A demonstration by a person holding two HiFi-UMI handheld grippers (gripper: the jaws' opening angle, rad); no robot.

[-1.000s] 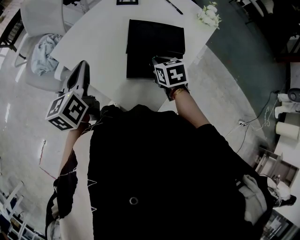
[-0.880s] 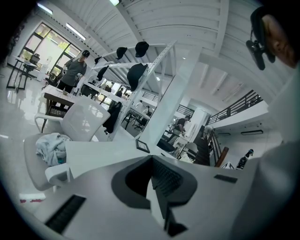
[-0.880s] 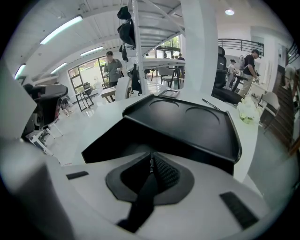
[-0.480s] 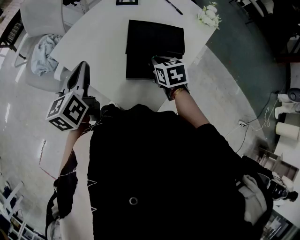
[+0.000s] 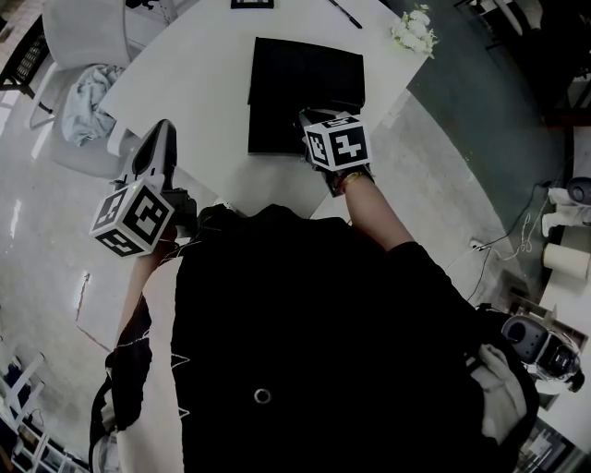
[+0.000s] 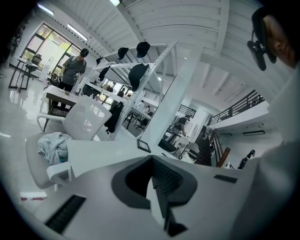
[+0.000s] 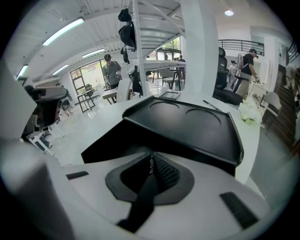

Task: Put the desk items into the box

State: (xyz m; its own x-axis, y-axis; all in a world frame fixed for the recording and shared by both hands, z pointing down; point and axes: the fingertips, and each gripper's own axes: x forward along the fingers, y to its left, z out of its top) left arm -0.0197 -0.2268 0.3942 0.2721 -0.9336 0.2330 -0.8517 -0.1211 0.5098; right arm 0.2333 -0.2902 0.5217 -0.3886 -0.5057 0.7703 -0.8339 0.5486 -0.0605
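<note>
A black box [image 5: 305, 92] with its lid down lies on the white table [image 5: 203, 65]. In the right gripper view the lid of the black box [image 7: 187, 122] shows two round dents. My right gripper [image 5: 307, 118] is at the box's near edge, and in its own view the right gripper [image 7: 151, 154] has its jaws together right in front of the box's front wall. My left gripper [image 5: 161, 129] hovers off the table's near left corner. Seen in its own view, the left gripper [image 6: 151, 157] is shut with nothing in it and points across the table.
On the far part of the table lie a pen [image 5: 342, 13], a bunch of white flowers [image 5: 413, 30] and a small picture frame [image 5: 251, 4]. A white chair with a cloth on it [image 5: 88, 92] stands to the left. Cables run along the floor on the right.
Neither gripper nor the box has moved. Only a grey device at the lower right edge of the head view has shifted.
</note>
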